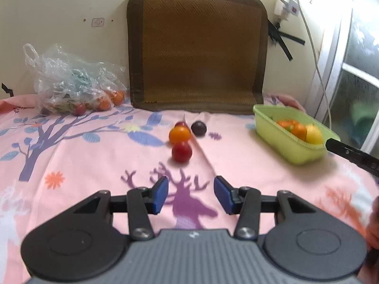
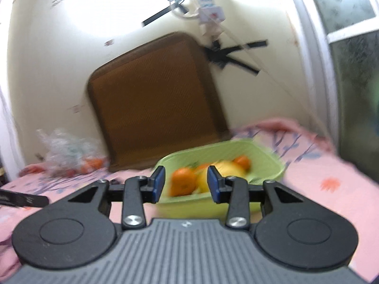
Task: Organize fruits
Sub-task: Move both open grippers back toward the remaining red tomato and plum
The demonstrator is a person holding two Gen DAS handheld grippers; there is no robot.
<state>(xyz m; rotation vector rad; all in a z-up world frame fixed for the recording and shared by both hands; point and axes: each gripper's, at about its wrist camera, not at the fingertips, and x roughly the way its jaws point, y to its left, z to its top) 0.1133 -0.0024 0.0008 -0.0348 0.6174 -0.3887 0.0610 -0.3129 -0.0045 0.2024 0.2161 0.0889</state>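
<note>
We see our left gripper [image 1: 191, 195] held open and empty short of the red fruit [image 1: 181, 152] on the pink sheet [image 1: 94, 161] (orange fruit [image 1: 179, 134] just behind), while our right gripper [image 2: 185, 187], likewise open, hovers by the green basket [image 2: 272, 163].

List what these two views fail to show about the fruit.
- Plastic bag, left wrist view: crinkled film hides most of its contents.
- Green basket, left wrist view: the near wall hides lower fruit.
- Basket fruit, right wrist view: motion blur smears it.
- Small red fruit, left wrist view: the orange fruit covers most.
</note>
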